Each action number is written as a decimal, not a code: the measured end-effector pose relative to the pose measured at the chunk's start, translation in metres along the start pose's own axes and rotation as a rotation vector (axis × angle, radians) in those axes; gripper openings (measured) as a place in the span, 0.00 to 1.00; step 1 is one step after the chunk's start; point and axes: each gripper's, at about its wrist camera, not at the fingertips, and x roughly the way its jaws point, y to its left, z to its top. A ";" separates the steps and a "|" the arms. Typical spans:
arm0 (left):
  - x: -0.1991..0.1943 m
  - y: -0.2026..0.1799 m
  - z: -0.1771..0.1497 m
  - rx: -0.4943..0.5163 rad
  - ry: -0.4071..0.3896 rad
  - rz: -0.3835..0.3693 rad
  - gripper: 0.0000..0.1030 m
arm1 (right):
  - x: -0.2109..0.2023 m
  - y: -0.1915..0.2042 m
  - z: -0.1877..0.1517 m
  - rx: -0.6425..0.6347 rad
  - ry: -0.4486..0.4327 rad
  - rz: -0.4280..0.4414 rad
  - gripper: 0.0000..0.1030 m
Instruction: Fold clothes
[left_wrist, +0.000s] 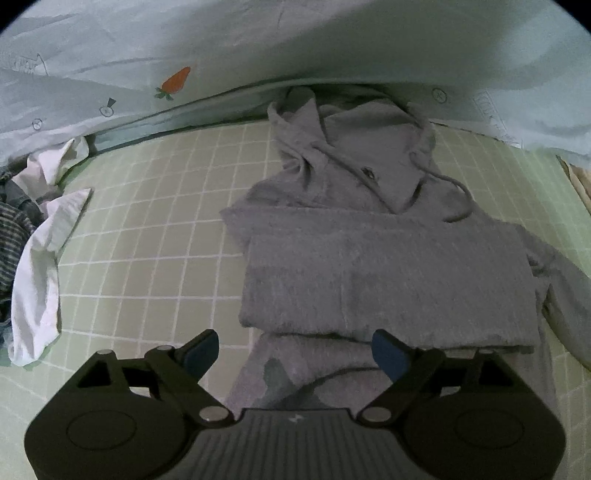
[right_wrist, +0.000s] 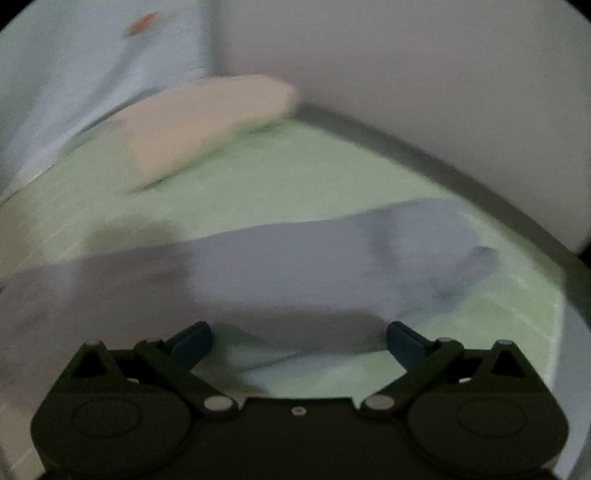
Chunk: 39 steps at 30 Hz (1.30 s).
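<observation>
A grey hoodie (left_wrist: 388, 266) lies on the green checked bedsheet (left_wrist: 155, 229), hood at the far end, with one sleeve folded flat across its chest. My left gripper (left_wrist: 295, 350) hovers over the hoodie's near part, jaws wide apart, nothing between the blue pads (left_wrist: 388, 350). In the blurred right wrist view a long grey sleeve (right_wrist: 295, 266) stretches across the green sheet (right_wrist: 295, 177). My right gripper (right_wrist: 299, 343) stands open just above that sleeve's near edge, holding nothing.
A pale duvet with a carrot print (left_wrist: 177, 79) is bunched along the far side. White and striped clothes (left_wrist: 37, 258) are heaped at the left. A pinkish pillow (right_wrist: 207, 118) lies at the back, a white wall (right_wrist: 443, 92) runs behind, and the mattress edge (right_wrist: 565, 295) drops off at right.
</observation>
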 end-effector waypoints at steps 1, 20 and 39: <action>-0.001 0.000 0.000 0.000 0.001 0.003 0.88 | 0.004 -0.014 0.003 0.048 -0.005 -0.014 1.00; -0.024 0.008 -0.013 -0.032 -0.017 0.026 0.88 | 0.016 -0.020 0.007 -0.015 -0.153 0.096 0.35; -0.019 0.059 -0.029 -0.231 -0.023 -0.041 0.88 | -0.072 0.197 -0.026 0.084 0.265 1.095 0.19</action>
